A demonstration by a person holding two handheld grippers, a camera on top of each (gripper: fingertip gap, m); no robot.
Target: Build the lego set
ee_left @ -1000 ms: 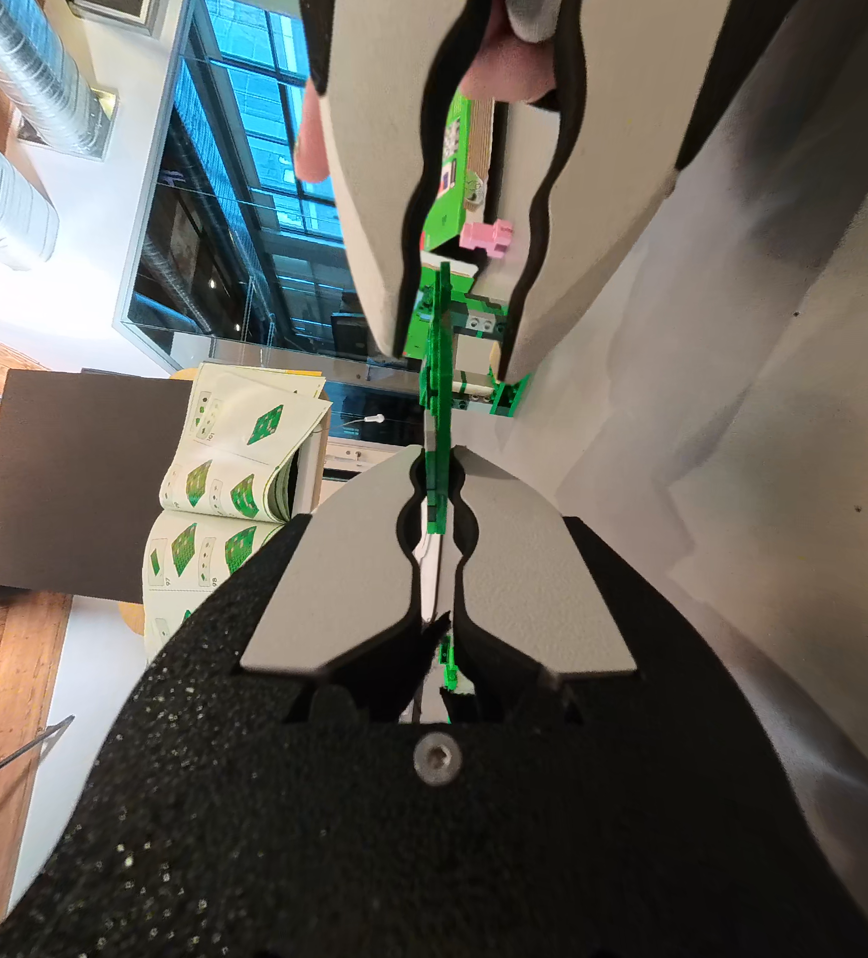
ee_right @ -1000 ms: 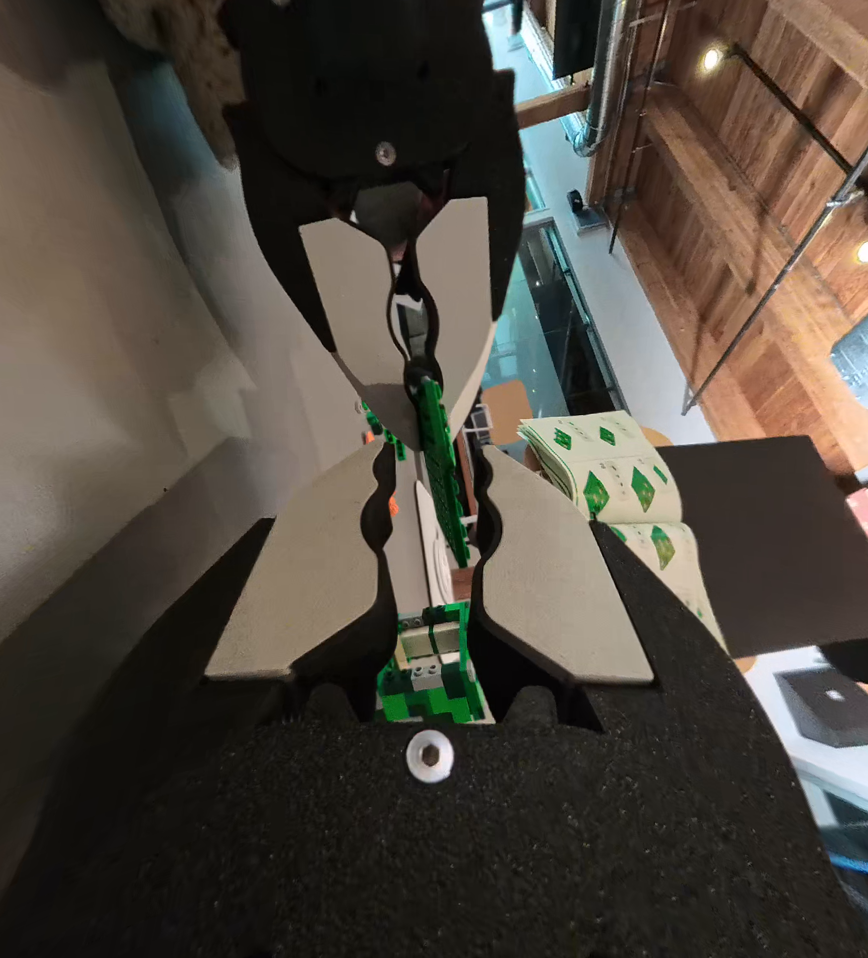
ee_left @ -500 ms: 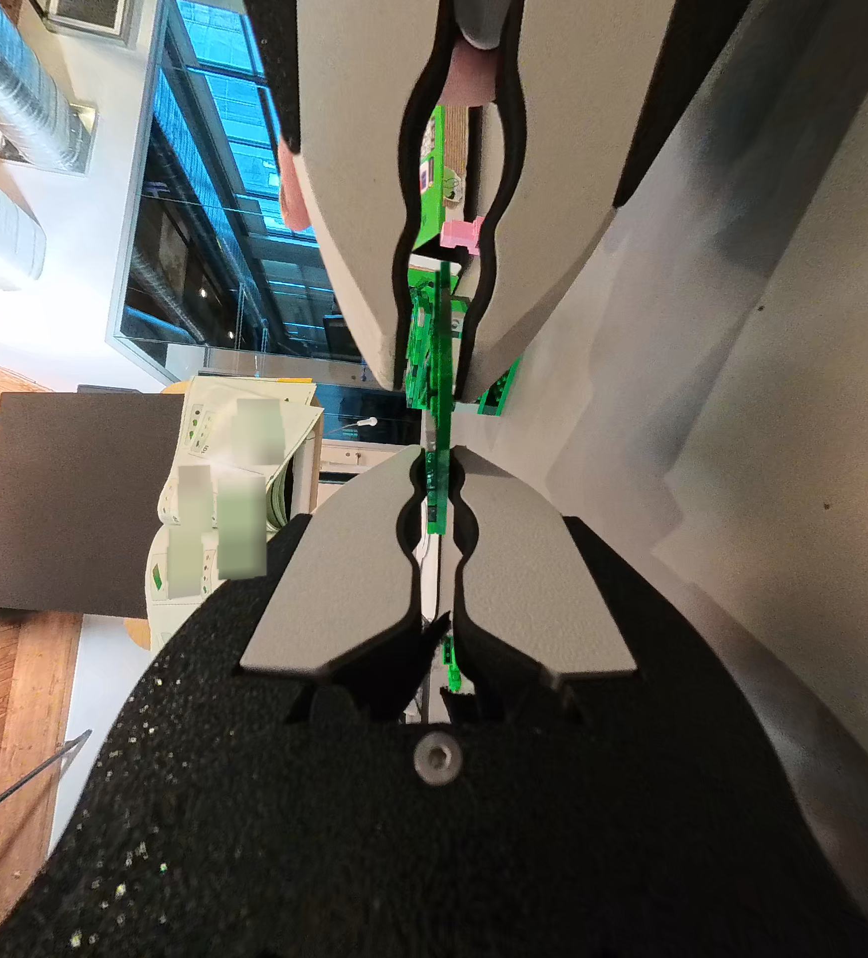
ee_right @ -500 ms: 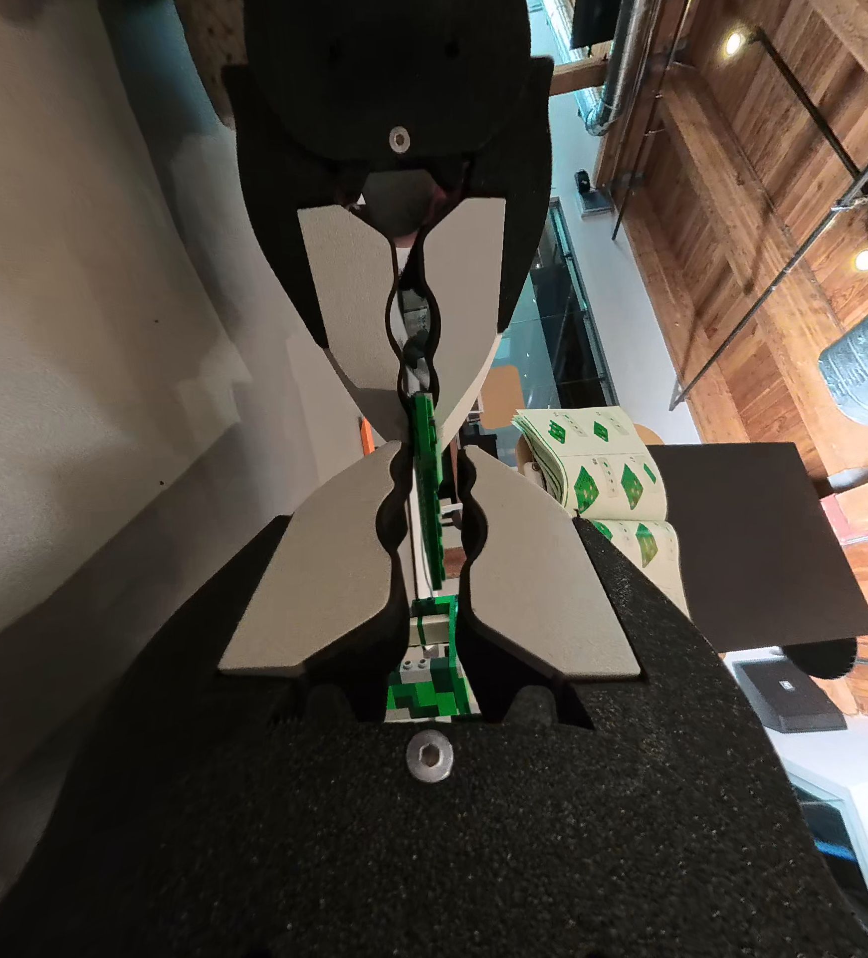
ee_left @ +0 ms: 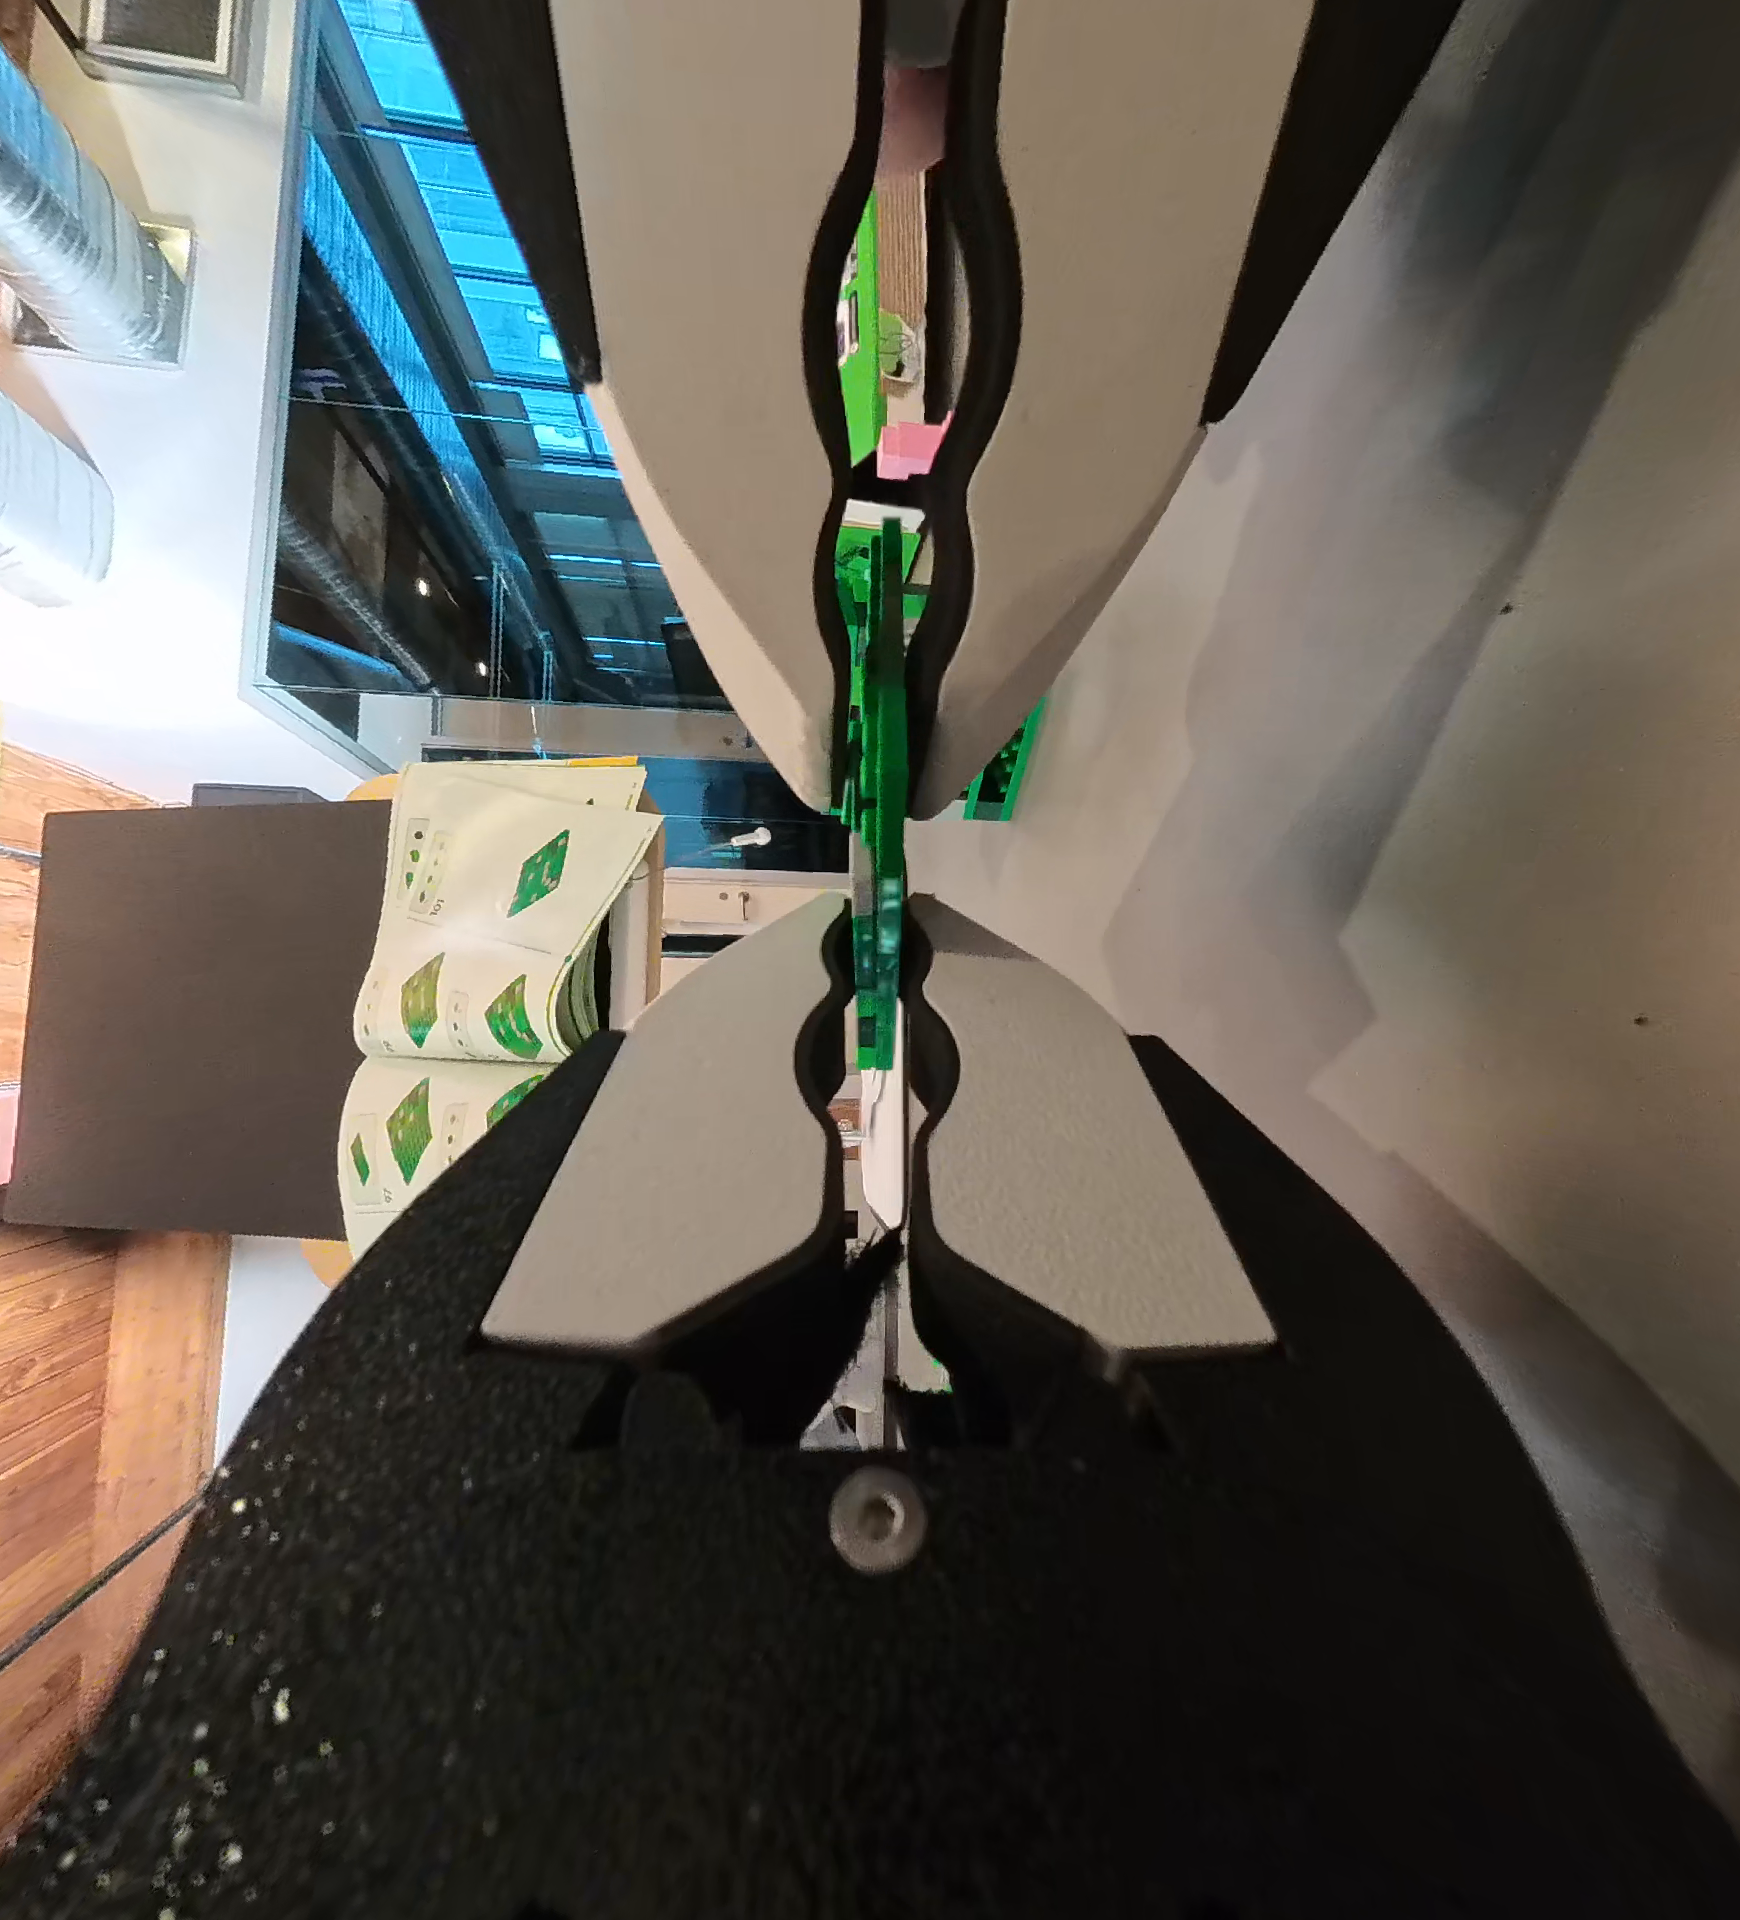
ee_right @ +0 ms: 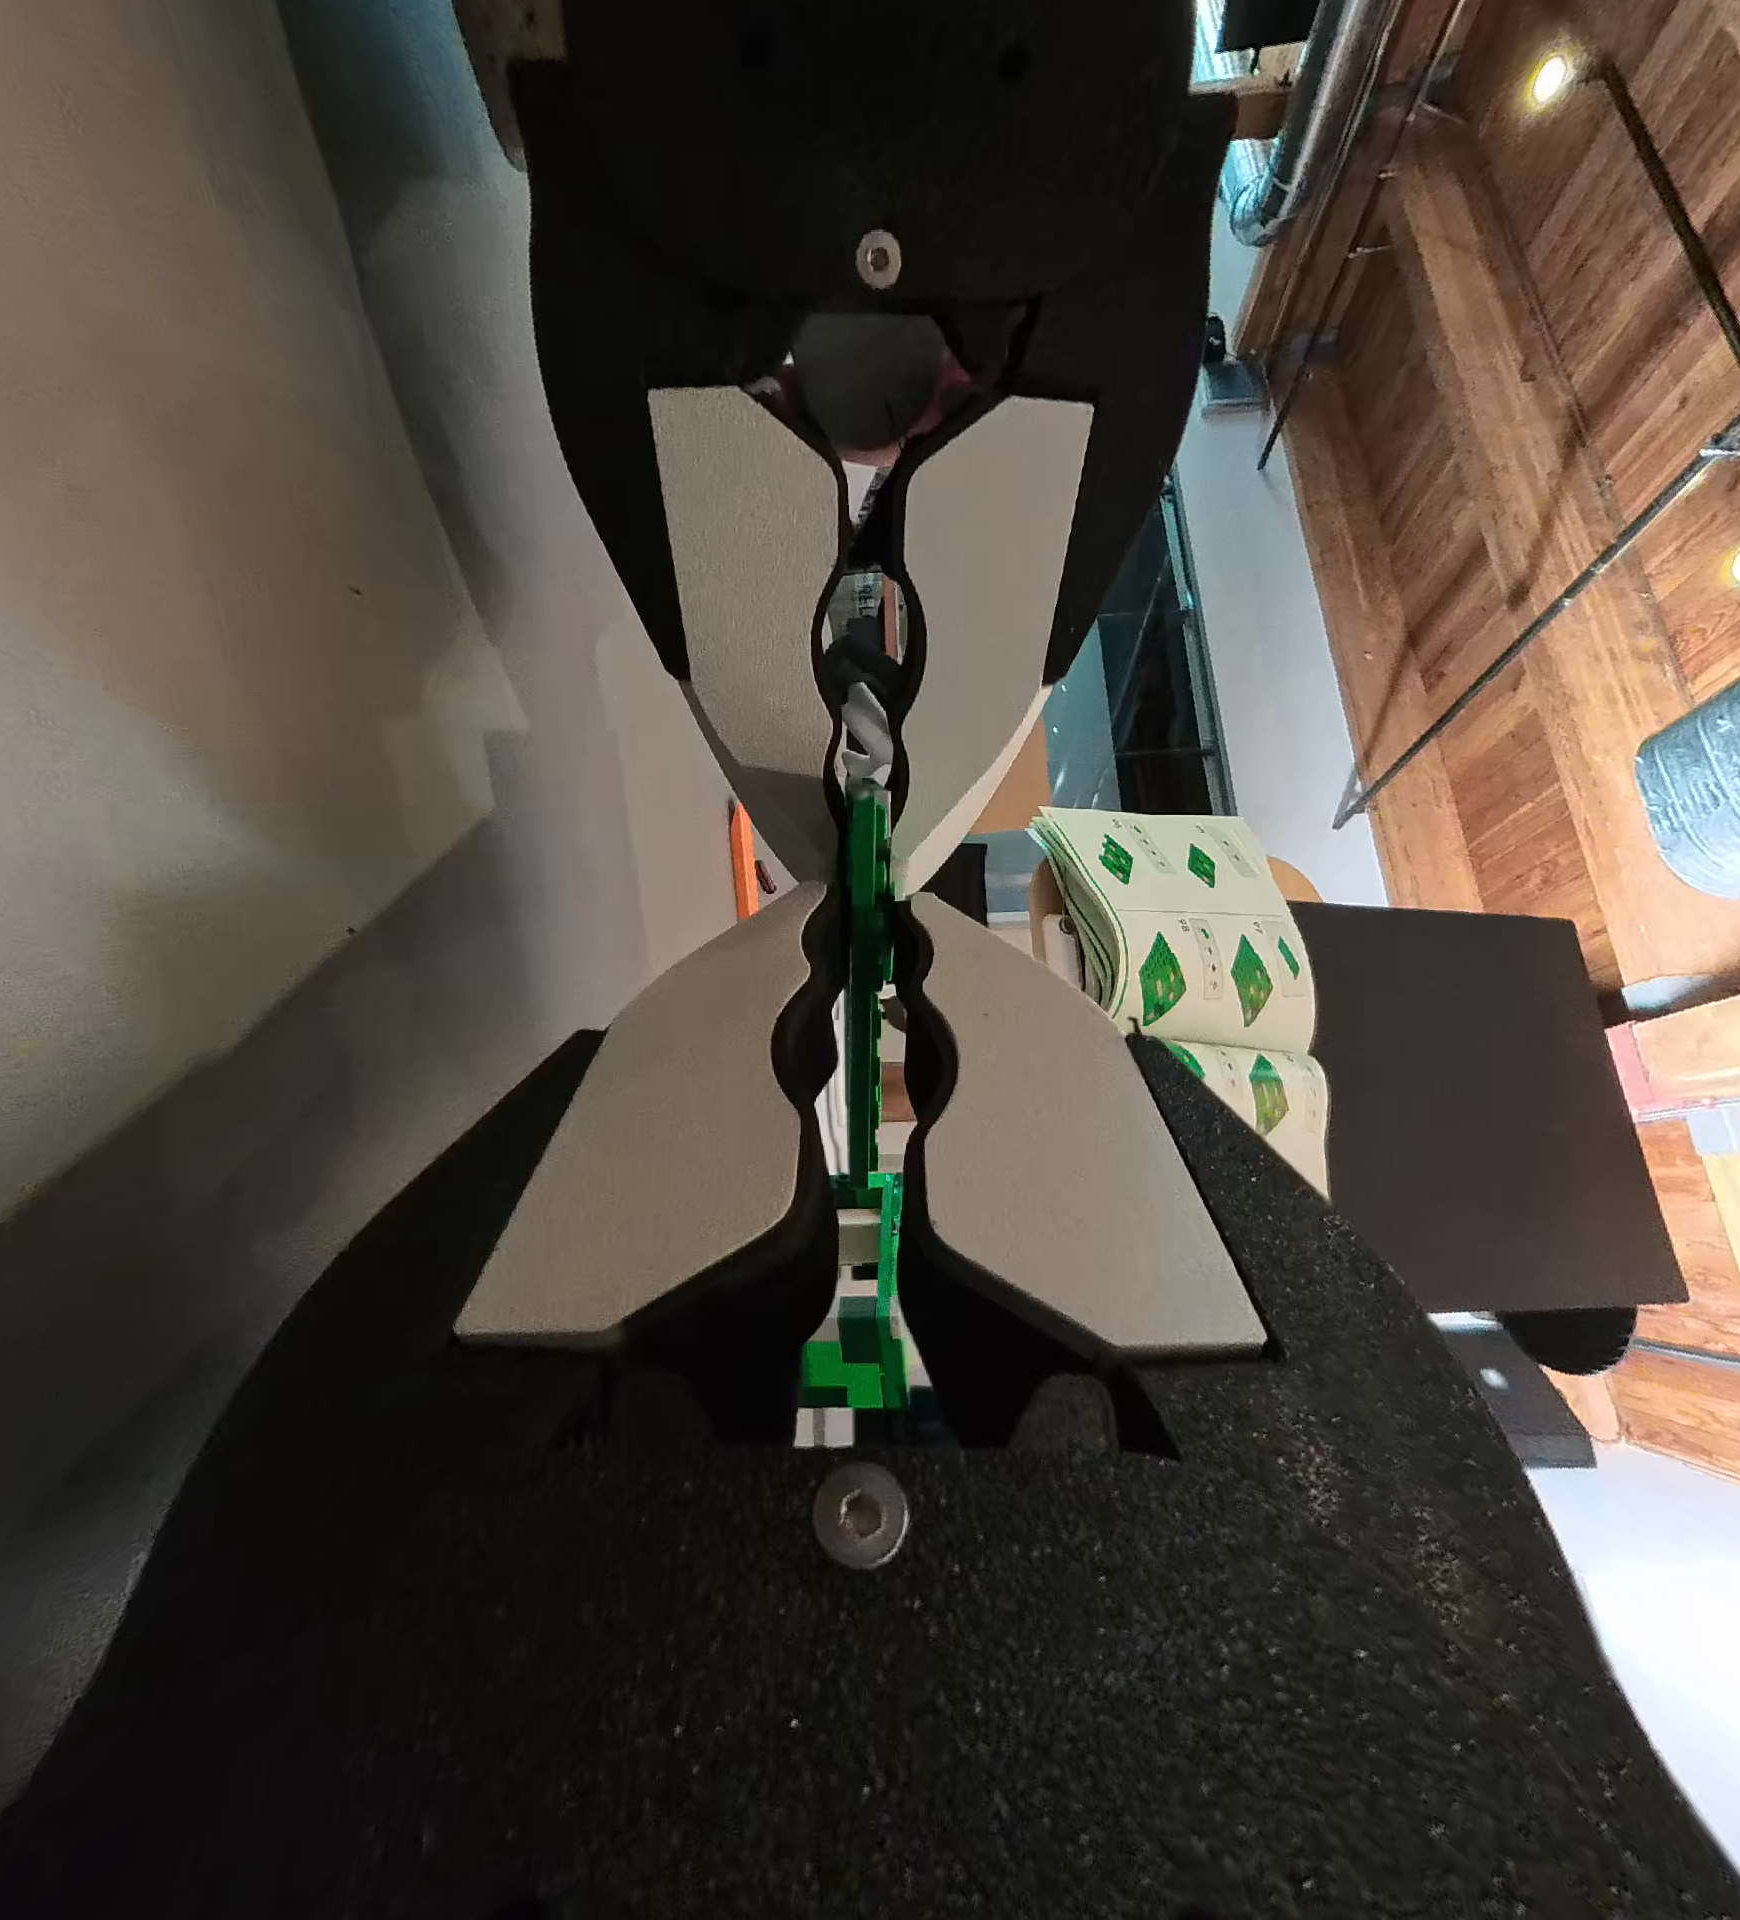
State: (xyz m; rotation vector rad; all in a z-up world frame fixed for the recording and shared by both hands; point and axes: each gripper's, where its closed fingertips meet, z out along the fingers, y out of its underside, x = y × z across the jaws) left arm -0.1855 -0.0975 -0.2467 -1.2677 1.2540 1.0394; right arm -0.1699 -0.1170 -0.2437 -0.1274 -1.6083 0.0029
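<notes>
A flat green lego plate assembly is seen edge-on, held in the air between my two grippers, which face each other tip to tip. My left gripper is shut on its near end. My right gripper comes from the opposite side and is shut on its far end. In the right wrist view the same plate runs between my right gripper and the left gripper above it. A green and white lego part shows deep between the right fingers.
An open instruction booklet lies on a black mat; it also shows in the right wrist view. A pink brick and a green lego build sit on the grey table. An orange piece lies farther off. Only a small space, under 4 cm, lies between the two pairs of fingers.
The right gripper's fingers have closed from a wide gap onto the green plate. The two grippers have drawn closer, tip to tip. The plate has turned fully edge-on.
</notes>
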